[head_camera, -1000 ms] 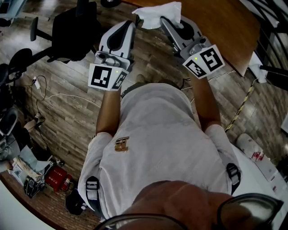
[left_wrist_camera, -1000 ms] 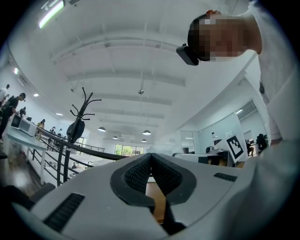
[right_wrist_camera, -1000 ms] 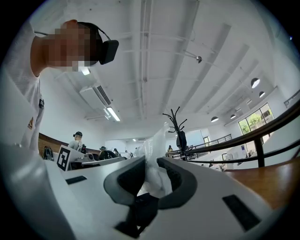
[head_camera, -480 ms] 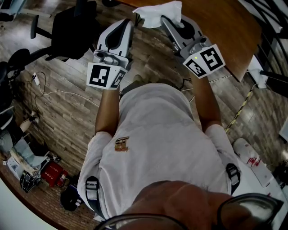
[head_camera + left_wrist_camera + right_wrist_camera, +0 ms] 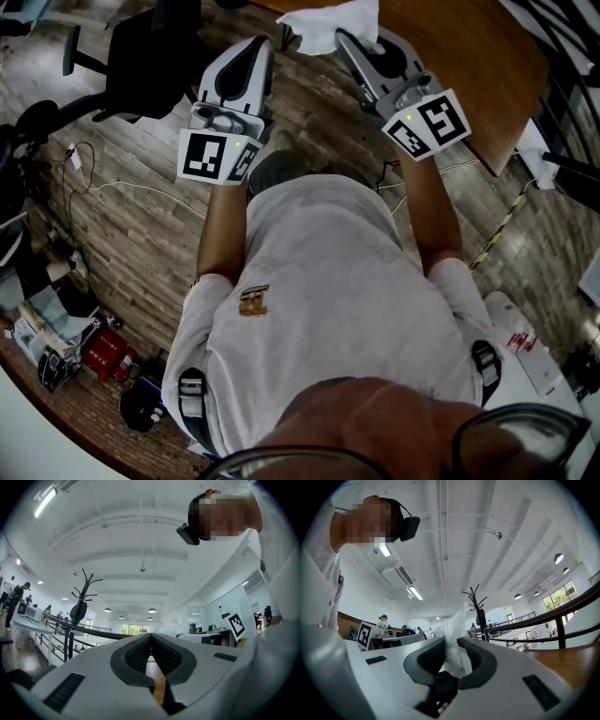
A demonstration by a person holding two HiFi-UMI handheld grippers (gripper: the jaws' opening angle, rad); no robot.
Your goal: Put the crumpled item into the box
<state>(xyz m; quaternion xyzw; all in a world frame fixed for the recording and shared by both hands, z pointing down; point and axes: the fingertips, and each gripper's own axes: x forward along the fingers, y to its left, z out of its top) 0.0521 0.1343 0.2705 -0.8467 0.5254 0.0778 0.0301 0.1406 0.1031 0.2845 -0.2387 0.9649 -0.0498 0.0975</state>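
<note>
A white crumpled tissue (image 5: 333, 23) hangs from my right gripper (image 5: 343, 39), which is shut on it at the top of the head view, over the edge of a wooden table (image 5: 450, 47). In the right gripper view the tissue (image 5: 452, 634) is pinched between the dark pads and sticks up past the right gripper (image 5: 452, 645), which points toward the ceiling. My left gripper (image 5: 263, 44) is held up beside it, to the left, over the floor. Seen in its own view, the left gripper (image 5: 151, 638) has its pads together with nothing between them. No box is in view.
A black office chair (image 5: 155, 56) stands on the plank floor at upper left. A white cable (image 5: 122, 192) lies on the floor, and bags and clutter (image 5: 84, 347) sit at lower left. A yellow-black striped tape (image 5: 502, 225) runs along the floor at right.
The left gripper has drifted slightly left and lower. The right gripper keeps its hold on the tissue in about the same place. The view has shifted a little over the floor.
</note>
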